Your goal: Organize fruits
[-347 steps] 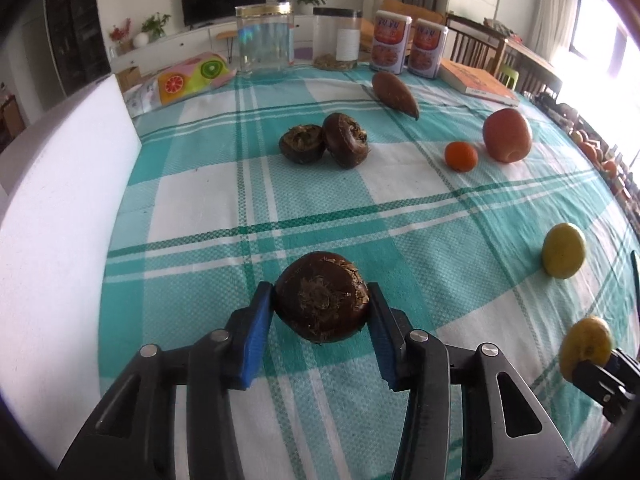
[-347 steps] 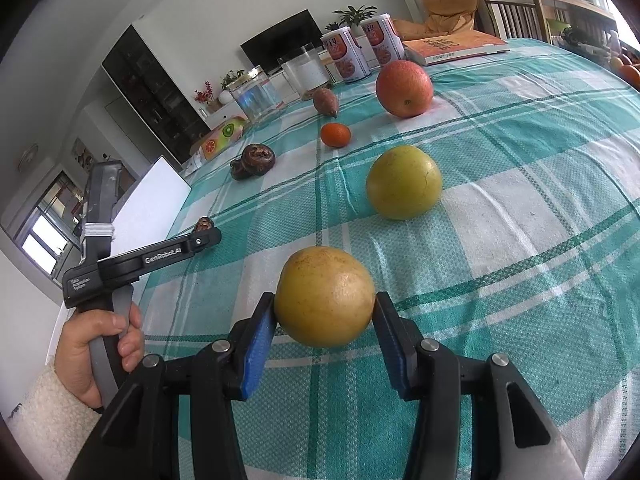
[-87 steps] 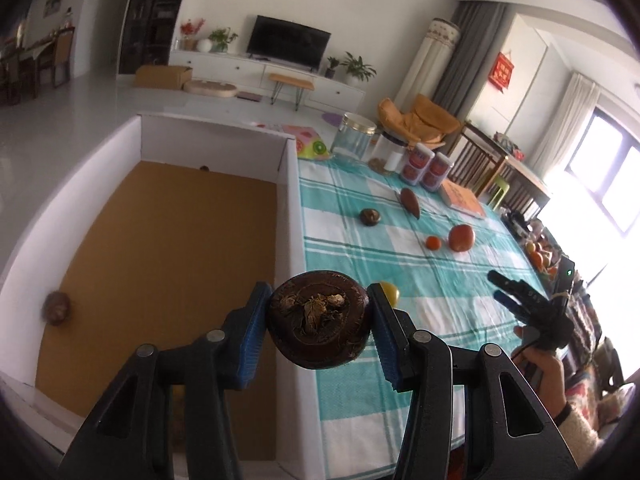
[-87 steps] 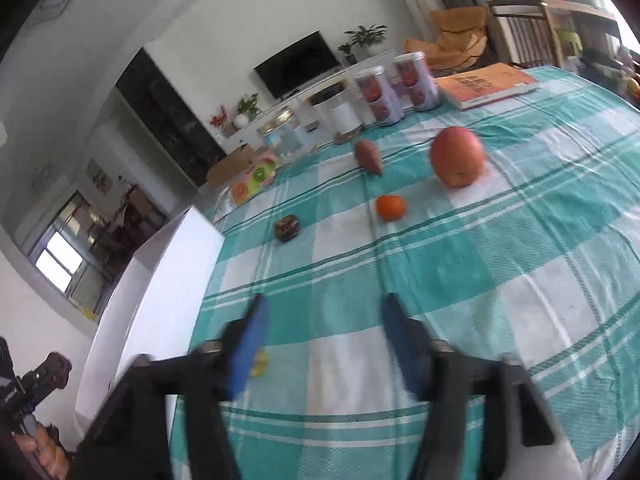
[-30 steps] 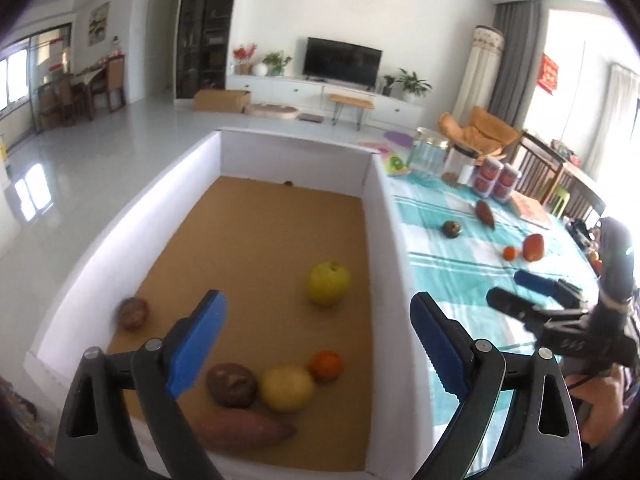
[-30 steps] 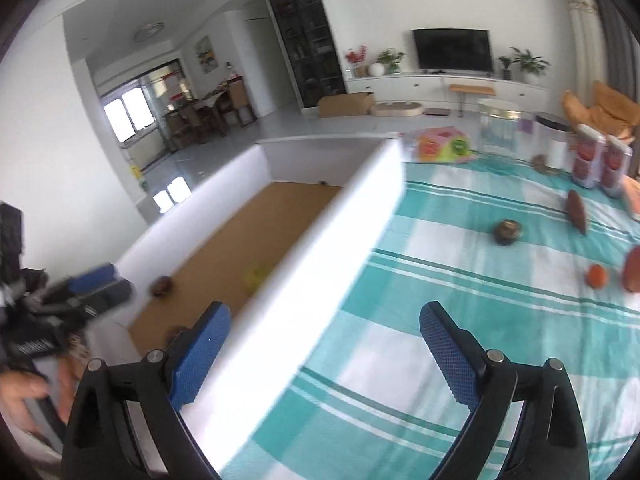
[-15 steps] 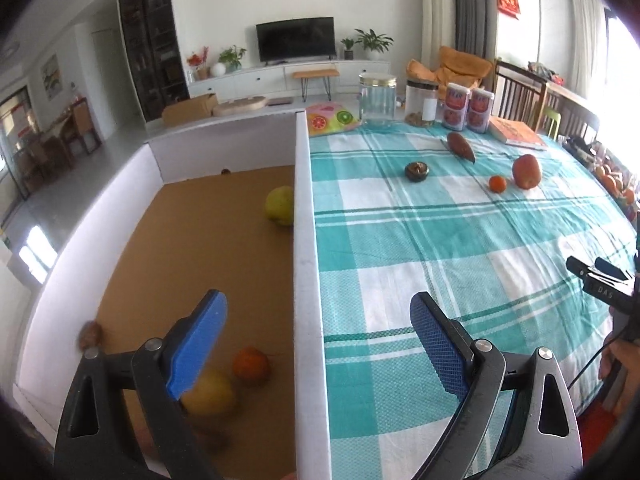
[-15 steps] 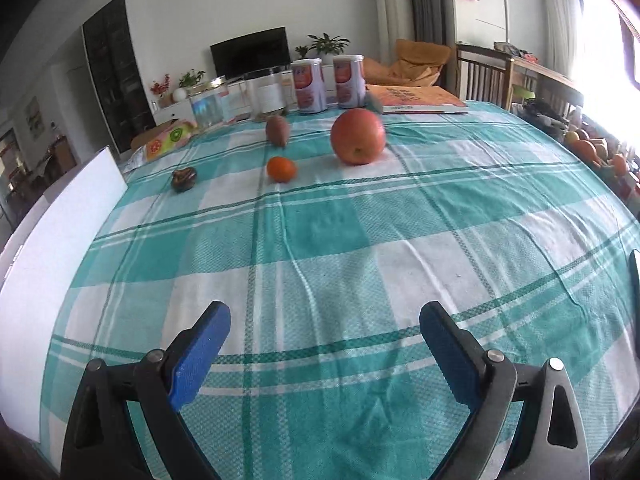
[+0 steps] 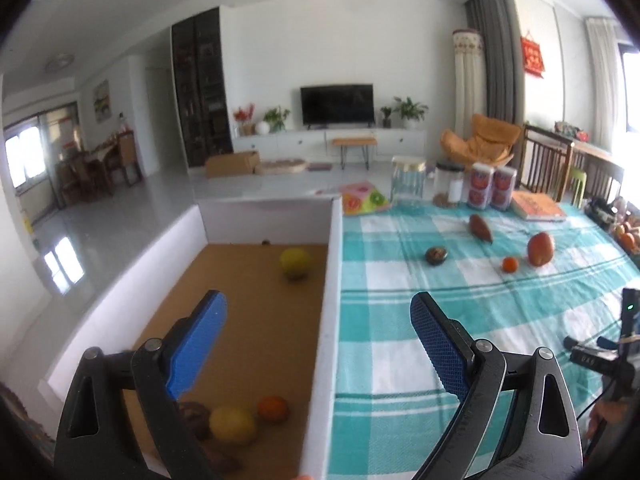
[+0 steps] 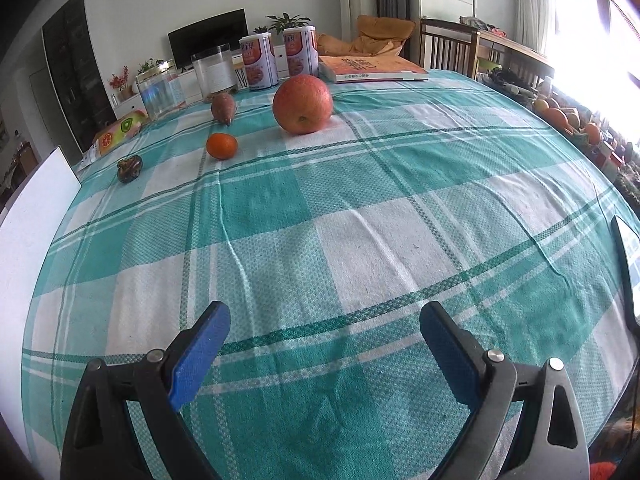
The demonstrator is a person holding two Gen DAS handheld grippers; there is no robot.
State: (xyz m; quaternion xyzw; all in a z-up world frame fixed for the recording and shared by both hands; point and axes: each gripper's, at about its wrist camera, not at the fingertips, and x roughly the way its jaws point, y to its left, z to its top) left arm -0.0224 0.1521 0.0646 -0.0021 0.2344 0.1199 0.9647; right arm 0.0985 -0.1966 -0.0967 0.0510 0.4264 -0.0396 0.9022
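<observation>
Both grippers — left [image 9: 318, 338], right [image 10: 325, 350] — gape wide, empty; box wall [image 9: 333, 300] splits the left view.

Woven cloth tablecloth [image 10: 360, 208]; cardboard box [image 9: 334, 280]

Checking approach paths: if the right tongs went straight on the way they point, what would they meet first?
Probably bare tablecloth; the right tongs are open and empty, and the big apple lies farther along, though depth is unclear.

The box [image 9: 334, 280] stands left of the table [image 10: 360, 220]; four fruits lie inside it, perhaps more, four on the cloth.
</observation>
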